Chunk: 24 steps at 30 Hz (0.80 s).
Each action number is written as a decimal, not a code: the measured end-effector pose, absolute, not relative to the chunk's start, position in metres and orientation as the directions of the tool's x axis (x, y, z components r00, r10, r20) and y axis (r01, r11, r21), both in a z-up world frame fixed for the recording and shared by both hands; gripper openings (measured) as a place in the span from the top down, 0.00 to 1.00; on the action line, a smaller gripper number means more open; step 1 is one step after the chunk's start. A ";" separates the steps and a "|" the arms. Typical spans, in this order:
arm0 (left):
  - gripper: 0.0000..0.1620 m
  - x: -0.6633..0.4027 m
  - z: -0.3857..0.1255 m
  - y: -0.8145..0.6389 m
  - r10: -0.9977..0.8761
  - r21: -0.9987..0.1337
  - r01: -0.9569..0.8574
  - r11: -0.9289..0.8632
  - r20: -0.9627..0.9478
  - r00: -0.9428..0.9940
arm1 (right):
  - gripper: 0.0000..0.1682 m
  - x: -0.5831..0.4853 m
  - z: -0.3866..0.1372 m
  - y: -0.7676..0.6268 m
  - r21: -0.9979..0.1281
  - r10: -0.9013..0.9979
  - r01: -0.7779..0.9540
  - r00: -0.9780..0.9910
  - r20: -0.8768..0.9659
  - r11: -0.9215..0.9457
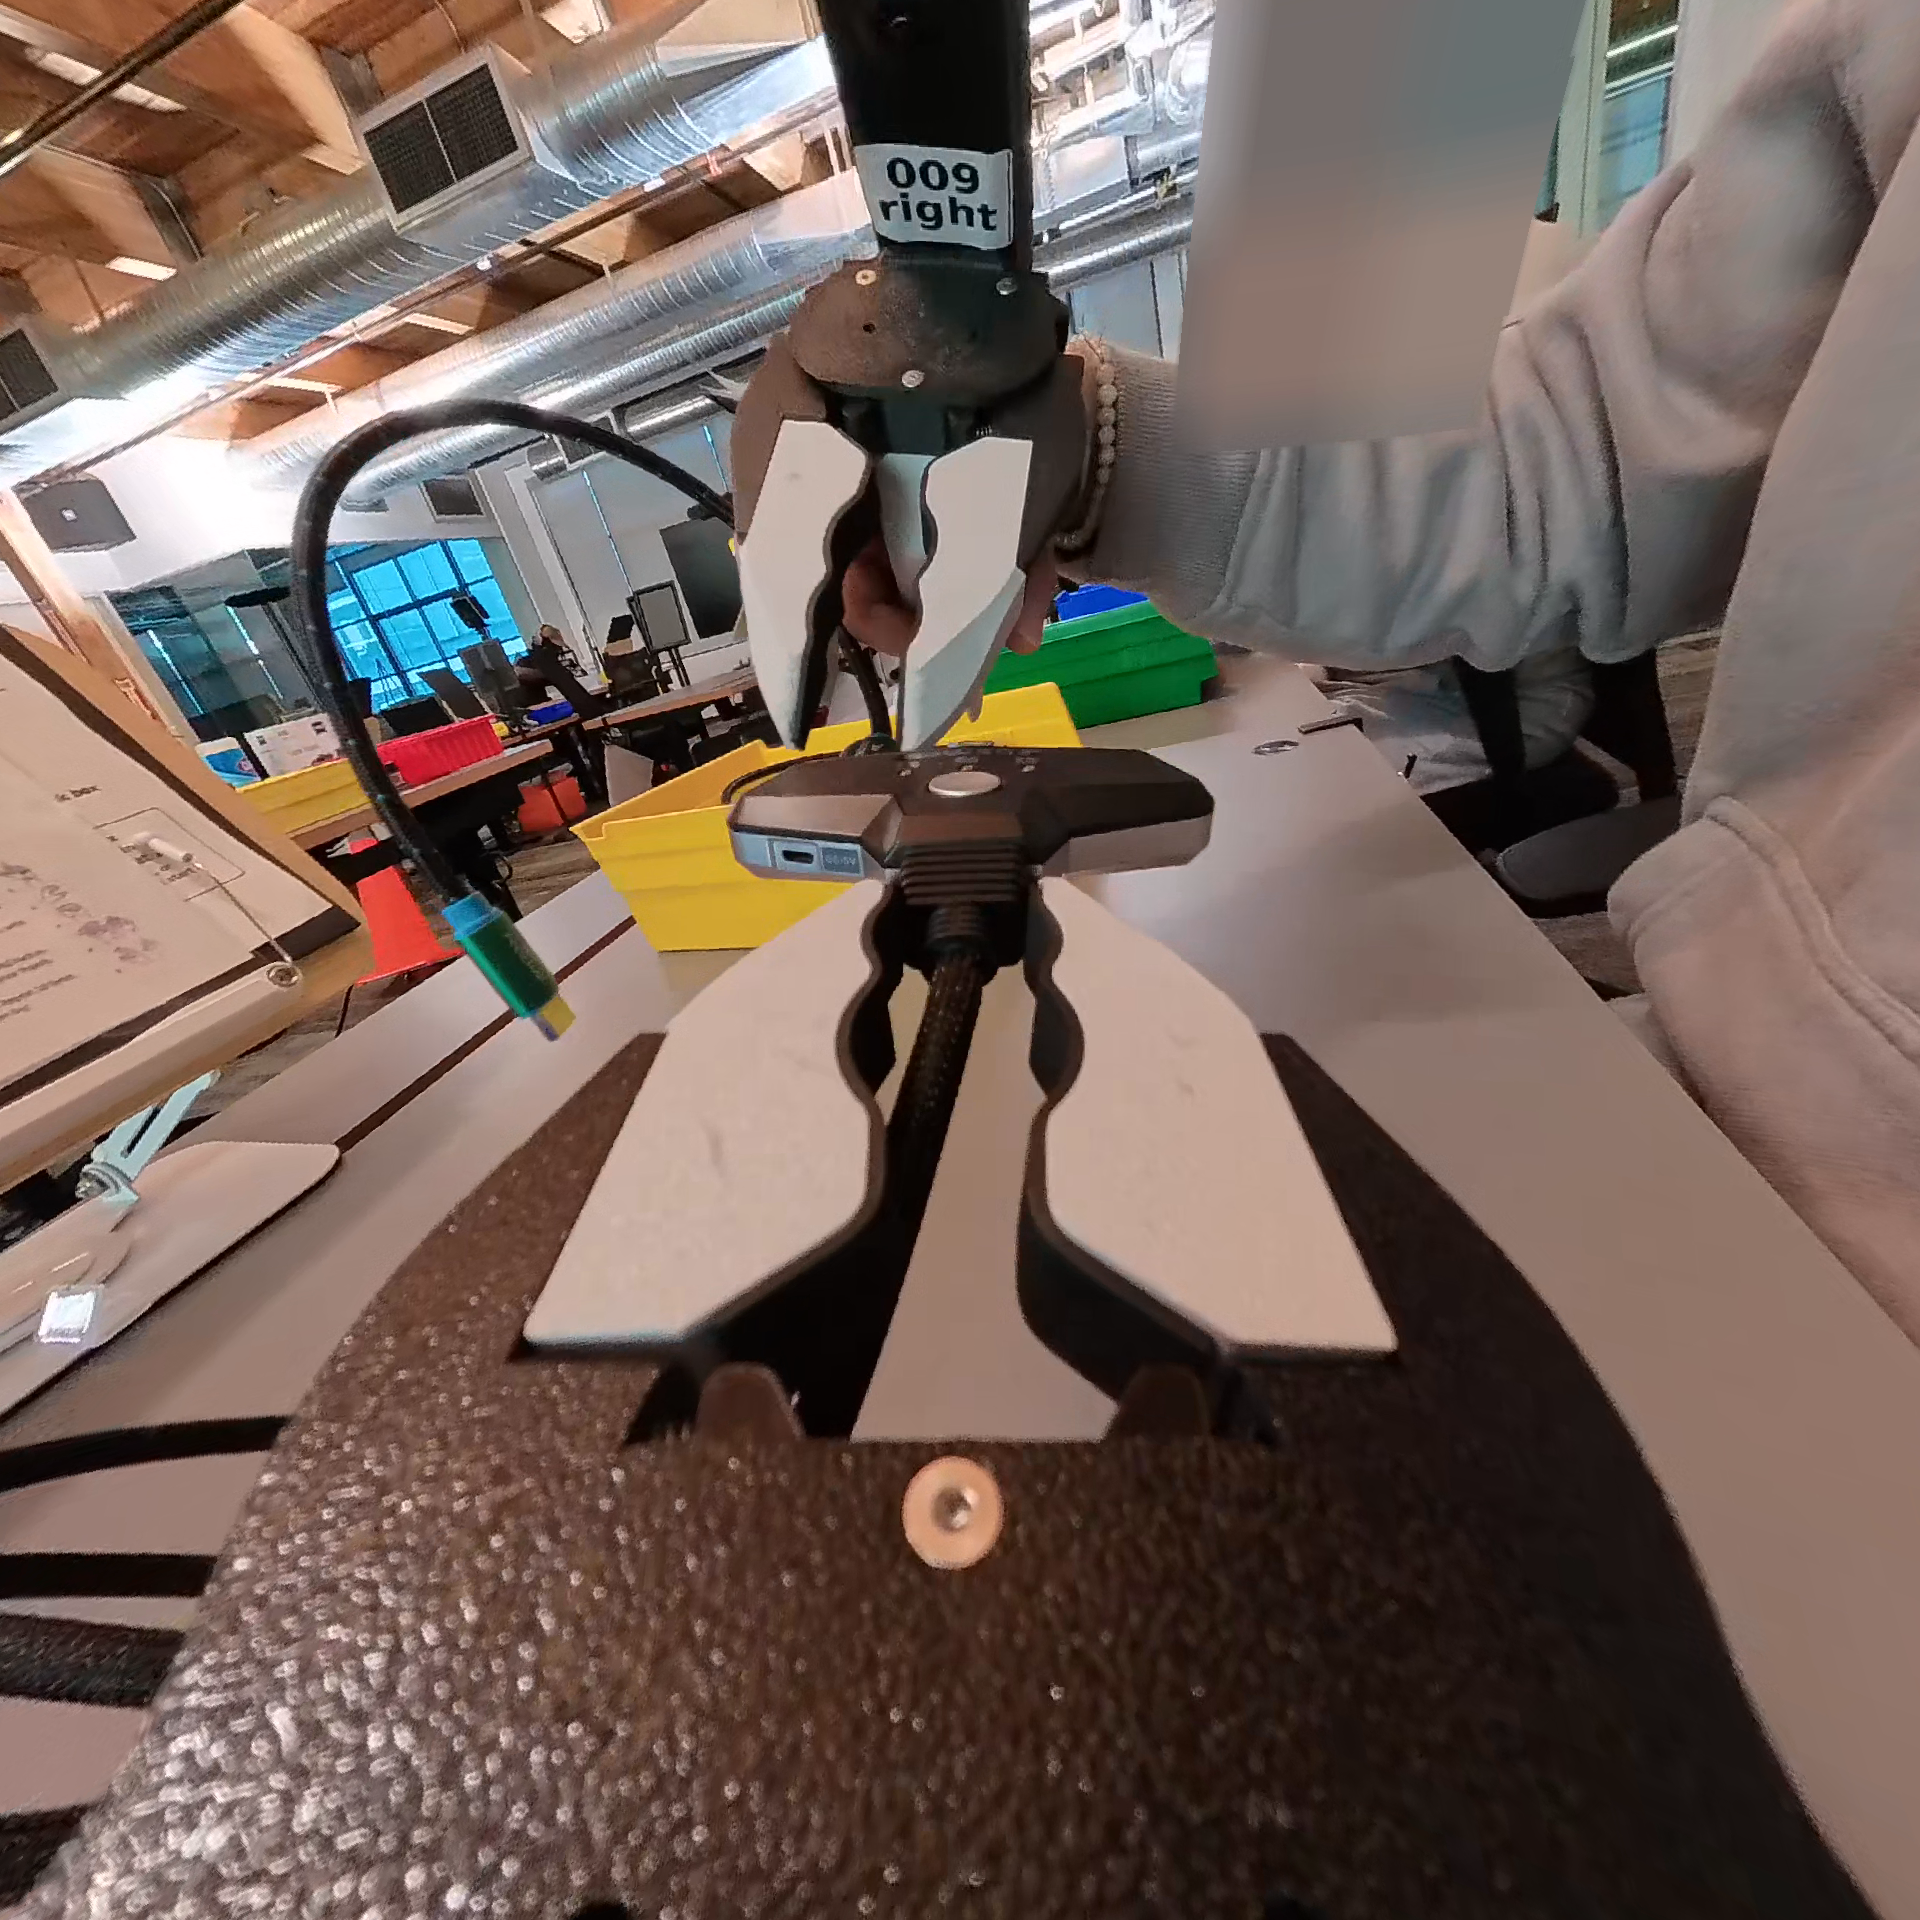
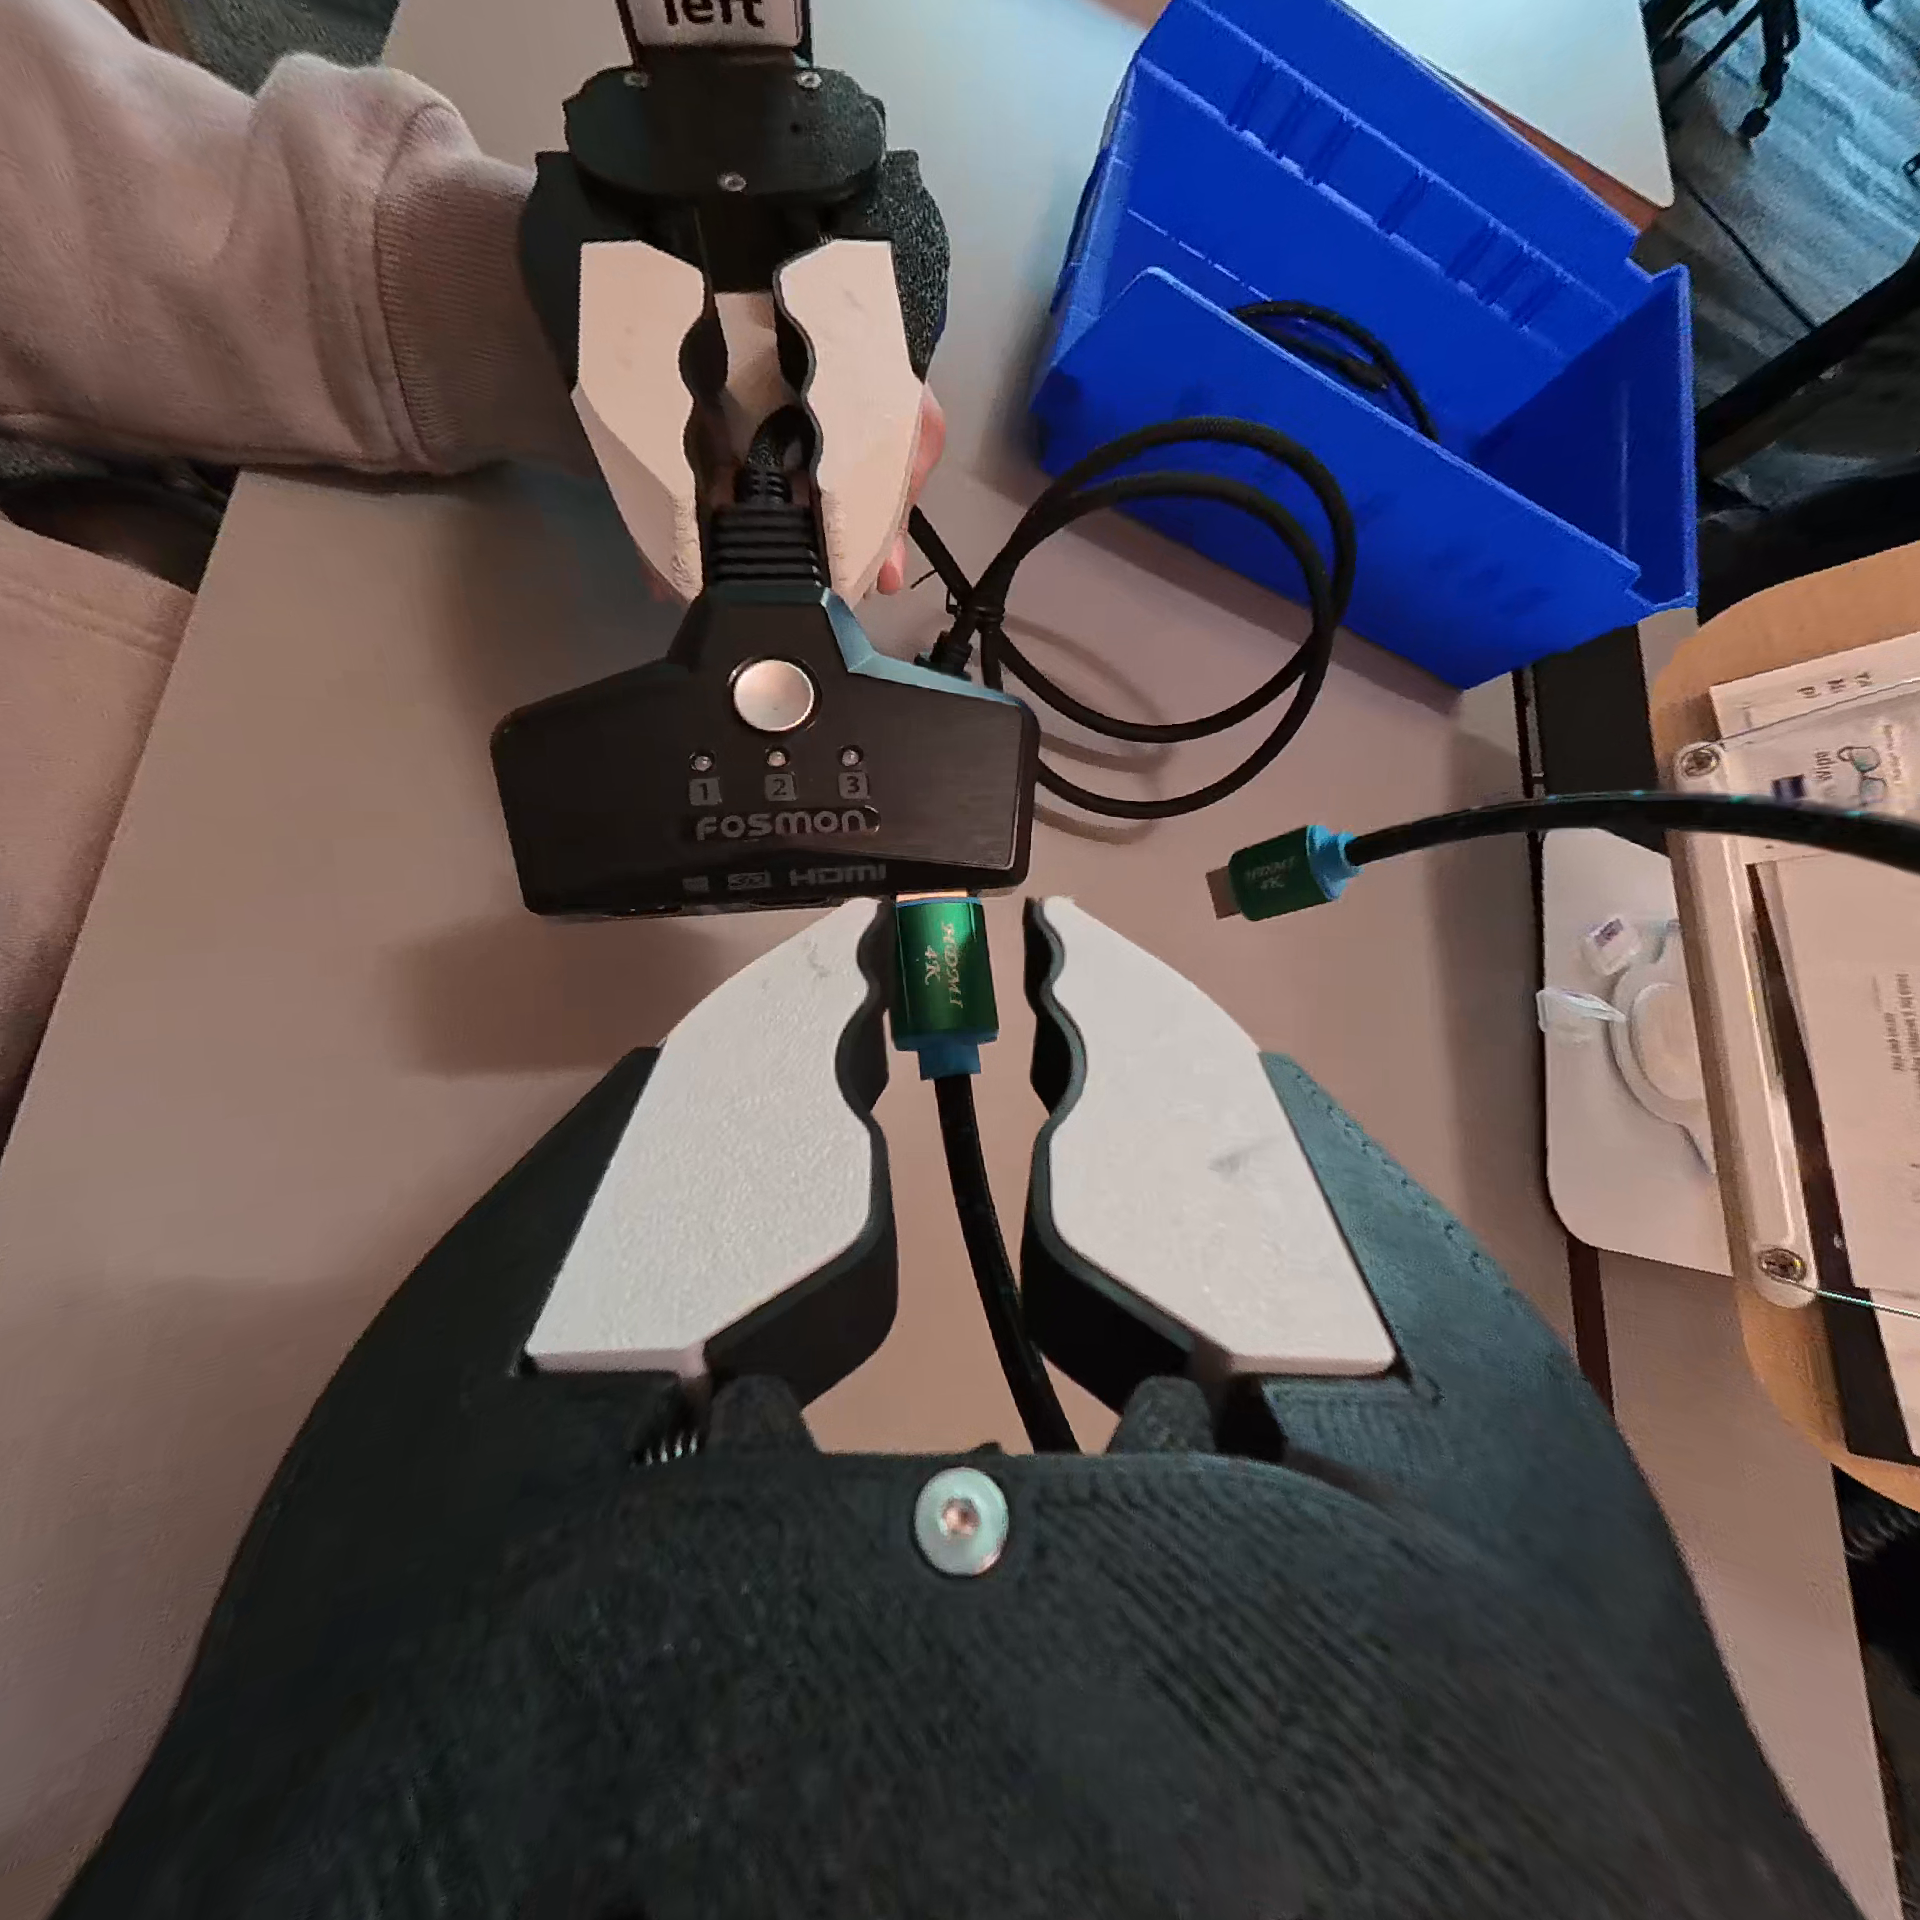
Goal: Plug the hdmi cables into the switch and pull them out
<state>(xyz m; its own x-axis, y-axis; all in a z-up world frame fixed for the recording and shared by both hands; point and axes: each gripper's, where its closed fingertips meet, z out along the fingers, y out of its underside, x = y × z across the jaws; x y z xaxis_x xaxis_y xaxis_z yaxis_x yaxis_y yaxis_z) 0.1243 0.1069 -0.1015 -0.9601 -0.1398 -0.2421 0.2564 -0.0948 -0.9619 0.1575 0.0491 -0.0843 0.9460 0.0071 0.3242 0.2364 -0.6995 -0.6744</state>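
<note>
**A:** Two green plugs in play, going left to right in the right wrist view. Your left gripper [image 2: 764, 520] is clamped on the ribbed strain relief [image 2: 767, 540] of the switch's own tail cable, so it holds the switch [image 2: 764, 769] from behind. The switch looks lifted a little off the table [image 2: 312, 831]; hard to be sure.

**B:** And the first plug?

**A:** The green HDMI plug [image 2: 940, 982] sits at the right-hand port on the near face, with a strip of its metal tip visible. Fully seated or half in, can't tell. Your right gripper [image 2: 956, 920] has its fingers apart on either side of that plug. The left finger looks to touch it, the right stands clear. No grip that I can see.

**B:** Further right?

**A:** The second green plug [image 2: 1283, 871] hangs free on its stiff black cable [image 2: 1662, 816], well apart from the switch. The blue bin [image 2: 1351, 499] behind has more cable in it.

**B:** Risks?

**A:** You're anchoring by the strain relief alone. Push or pull off-axis and the switch will likely pivot there, so the plug cocks in the port. Close on the cable instead of the green shell and it'll probably slip. The dangling plug could also swing into your right gripper.
</note>
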 end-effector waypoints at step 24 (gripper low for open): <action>0.87 0.122 -0.108 0.101 -0.124 -0.958 0.284 -0.044 -0.276 -0.953 | 0.88 0.156 -0.112 0.046 -0.514 0.102 0.265 0.941 0.324 -0.816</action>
<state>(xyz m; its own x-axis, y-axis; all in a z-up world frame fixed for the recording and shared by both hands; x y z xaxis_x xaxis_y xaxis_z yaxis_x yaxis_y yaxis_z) 0.1222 0.1011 -0.1084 -0.9530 -0.1245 -0.2763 0.2836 -0.0443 -0.9579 0.1558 0.0459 -0.1117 0.9406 0.1018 0.3238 0.2652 -0.8159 -0.5137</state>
